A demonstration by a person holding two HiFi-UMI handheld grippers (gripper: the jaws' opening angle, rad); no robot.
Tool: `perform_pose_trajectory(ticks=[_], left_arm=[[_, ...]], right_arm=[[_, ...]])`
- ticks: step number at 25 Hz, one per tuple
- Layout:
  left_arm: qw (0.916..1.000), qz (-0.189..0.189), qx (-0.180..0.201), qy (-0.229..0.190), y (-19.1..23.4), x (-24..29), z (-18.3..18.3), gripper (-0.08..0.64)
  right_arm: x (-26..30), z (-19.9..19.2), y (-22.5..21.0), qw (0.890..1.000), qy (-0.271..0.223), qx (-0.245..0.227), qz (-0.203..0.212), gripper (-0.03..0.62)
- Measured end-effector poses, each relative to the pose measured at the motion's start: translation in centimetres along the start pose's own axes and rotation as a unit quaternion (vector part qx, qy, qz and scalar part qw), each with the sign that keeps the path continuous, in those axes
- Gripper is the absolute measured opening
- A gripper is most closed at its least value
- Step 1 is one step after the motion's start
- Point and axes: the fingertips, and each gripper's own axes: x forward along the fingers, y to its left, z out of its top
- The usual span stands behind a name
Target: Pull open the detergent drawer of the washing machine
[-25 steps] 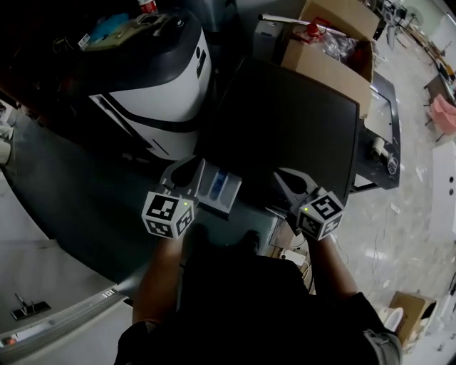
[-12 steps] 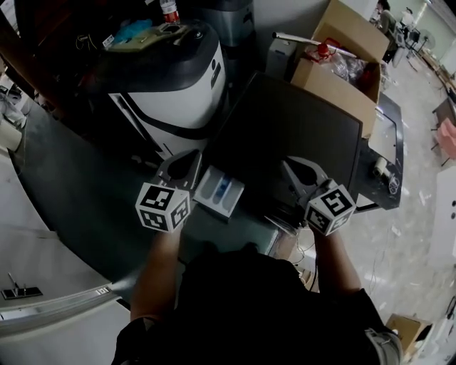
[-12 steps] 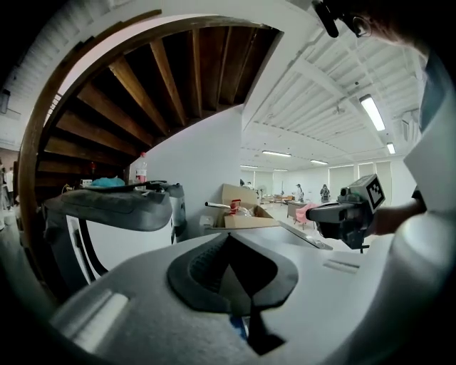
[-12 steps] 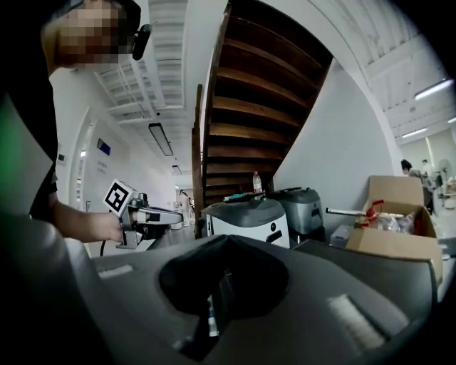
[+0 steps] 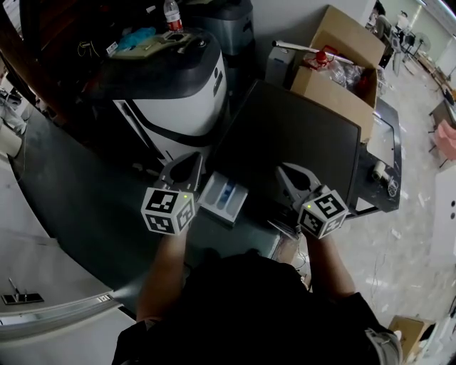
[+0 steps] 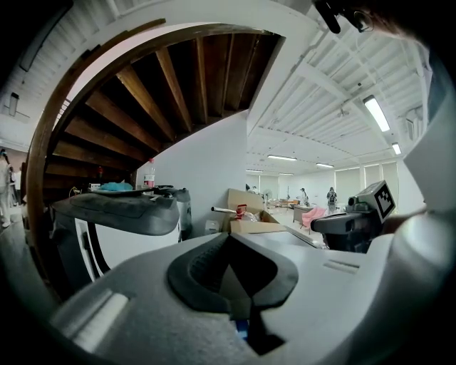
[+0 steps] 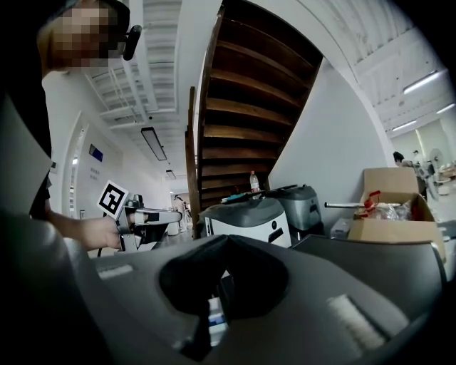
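The washing machine [image 5: 292,128] has a dark flat top and stands in front of me. Its white detergent drawer [image 5: 224,196], with a blue insert, sticks out of the front at the left. My left gripper [image 5: 189,163] hovers just left of the drawer, shut and empty. My right gripper [image 5: 286,172] hangs over the machine's front edge to the drawer's right, also shut on nothing. In the left gripper view the shut left gripper [image 6: 229,241] points level over the machine top, with a blue bit of drawer [image 6: 242,327] below. The right gripper [image 7: 225,244] is shut in its own view too.
A large rounded white and dark grey machine [image 5: 178,78] stands left of the washer, with a water bottle [image 5: 171,13] behind it. An open cardboard box [image 5: 342,68] sits behind the washer at the right. A wooden staircase [image 7: 242,107] rises beyond.
Both grippers have risen a little above the washer's front. The drawer stays pulled out between them, untouched.
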Motion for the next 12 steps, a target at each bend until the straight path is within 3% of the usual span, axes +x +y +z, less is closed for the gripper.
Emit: perform_pose_trajectory(ticks=[12], left_arm=[[0.9996, 0.001, -0.022, 0.02, 1.4, -0.6, -1.9, 0.009]], right_arm=[[0.1, -1.0, 0.6, 1.0, 0.007, 0.022, -0.006, 0.001]])
